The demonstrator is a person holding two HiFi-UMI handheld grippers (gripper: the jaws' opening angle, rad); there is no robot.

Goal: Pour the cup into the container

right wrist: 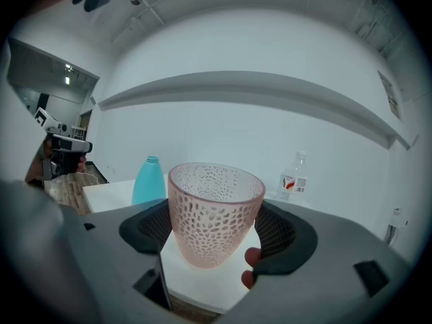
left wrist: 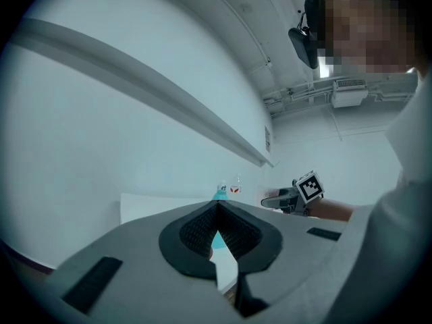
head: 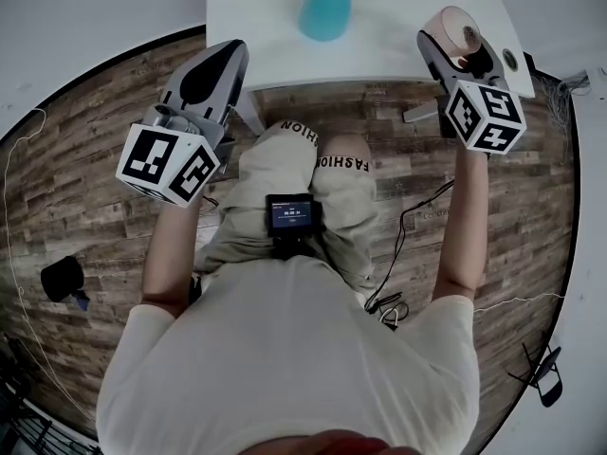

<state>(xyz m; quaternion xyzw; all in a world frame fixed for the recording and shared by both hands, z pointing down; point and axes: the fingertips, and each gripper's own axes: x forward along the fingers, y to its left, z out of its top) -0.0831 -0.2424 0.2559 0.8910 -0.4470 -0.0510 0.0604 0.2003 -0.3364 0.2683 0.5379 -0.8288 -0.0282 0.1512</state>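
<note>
The right gripper view shows the pink cup (right wrist: 214, 211) standing straight, squeezed between the right gripper's (right wrist: 216, 229) jaws (the head view shows it only partly). The blue container (head: 326, 8) sits on the white table (head: 256, 45), left of the cup. The left gripper (left wrist: 217, 214) is pinched closed on nothing.

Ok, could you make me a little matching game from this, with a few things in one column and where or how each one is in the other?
Things:
1. pink cup
2. teal bottle
3. clear bottle
4. left tool

States:
A. shut, holding nothing
B. stands alone near the middle of the white table
C. gripped in the right tool
D. stands on the table, bears a red label

Pairs: 1-C, 2-B, 3-D, 4-A
</note>
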